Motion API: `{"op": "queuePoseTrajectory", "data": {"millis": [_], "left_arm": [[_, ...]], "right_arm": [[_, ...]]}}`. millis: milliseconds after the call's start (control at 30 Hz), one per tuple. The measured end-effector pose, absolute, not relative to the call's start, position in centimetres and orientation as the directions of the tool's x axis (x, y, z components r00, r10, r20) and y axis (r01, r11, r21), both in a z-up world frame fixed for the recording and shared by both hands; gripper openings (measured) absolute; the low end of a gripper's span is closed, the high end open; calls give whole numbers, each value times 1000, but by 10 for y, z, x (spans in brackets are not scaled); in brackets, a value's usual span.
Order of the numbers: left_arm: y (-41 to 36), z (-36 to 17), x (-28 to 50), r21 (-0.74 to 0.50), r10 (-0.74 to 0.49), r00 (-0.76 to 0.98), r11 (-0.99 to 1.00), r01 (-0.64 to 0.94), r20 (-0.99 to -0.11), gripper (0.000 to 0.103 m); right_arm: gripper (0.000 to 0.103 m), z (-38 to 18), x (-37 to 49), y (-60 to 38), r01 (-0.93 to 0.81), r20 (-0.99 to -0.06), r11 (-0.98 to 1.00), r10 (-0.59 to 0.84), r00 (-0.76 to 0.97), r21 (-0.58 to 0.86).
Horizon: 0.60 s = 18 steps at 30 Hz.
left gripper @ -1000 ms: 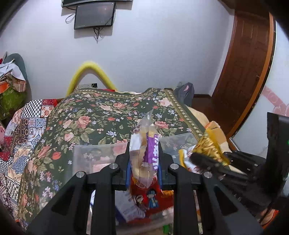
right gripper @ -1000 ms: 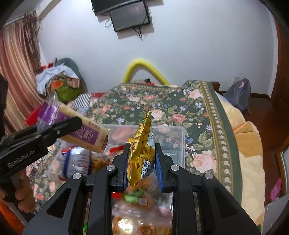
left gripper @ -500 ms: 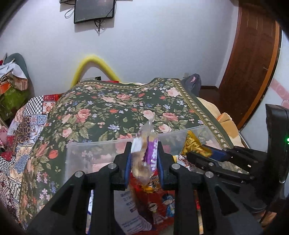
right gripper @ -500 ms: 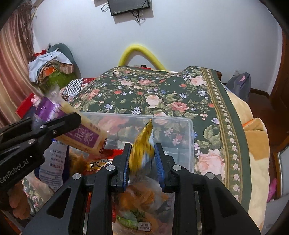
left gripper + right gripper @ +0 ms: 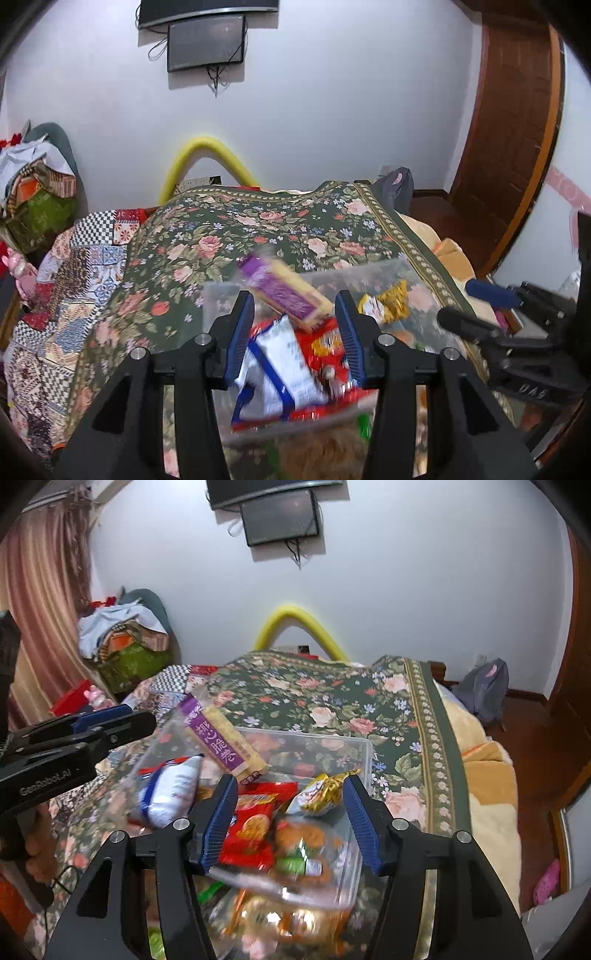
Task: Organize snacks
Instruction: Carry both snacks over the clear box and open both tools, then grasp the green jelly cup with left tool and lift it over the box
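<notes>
Both packets have dropped free; left gripper (image 5: 295,325) and right gripper (image 5: 290,812) opening, empty, above clear bin (image 5: 365,753), seemingly snack-filled.

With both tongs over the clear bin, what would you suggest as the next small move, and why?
Probably lift both tongs clear of the clear bin. The left tongs and right tongs are opening with nothing pressed between their pads; the purple cracker pack and gold packet are loose at the bin, so both releases look finished.
</notes>
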<state>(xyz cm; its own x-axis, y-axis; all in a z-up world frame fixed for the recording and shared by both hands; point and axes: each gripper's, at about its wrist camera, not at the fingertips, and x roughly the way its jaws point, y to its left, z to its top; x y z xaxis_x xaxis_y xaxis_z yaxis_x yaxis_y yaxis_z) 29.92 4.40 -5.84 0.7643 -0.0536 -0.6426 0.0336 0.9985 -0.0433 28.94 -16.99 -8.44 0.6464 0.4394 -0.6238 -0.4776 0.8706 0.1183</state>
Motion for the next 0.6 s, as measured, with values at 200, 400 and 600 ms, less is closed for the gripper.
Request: {"op": "queuePoseTrajectory", "data": {"millis": [200,400,600], "left_arm": [[38,-53,251,-51,-90,766,996,74,-637,48],[34,-68,212,-66,-123,746,992,106,-655,57],[34,-105,188,-90,-138,682,990,106,-718,57]], "right_arm": [[57,-75,251,-179,-501,-606,857,465,646,123],[57,-91,220,-187,-502,-633,855,462,621,132],[57,-126,199,-191,-492,-697,861,432,572,130]]}}
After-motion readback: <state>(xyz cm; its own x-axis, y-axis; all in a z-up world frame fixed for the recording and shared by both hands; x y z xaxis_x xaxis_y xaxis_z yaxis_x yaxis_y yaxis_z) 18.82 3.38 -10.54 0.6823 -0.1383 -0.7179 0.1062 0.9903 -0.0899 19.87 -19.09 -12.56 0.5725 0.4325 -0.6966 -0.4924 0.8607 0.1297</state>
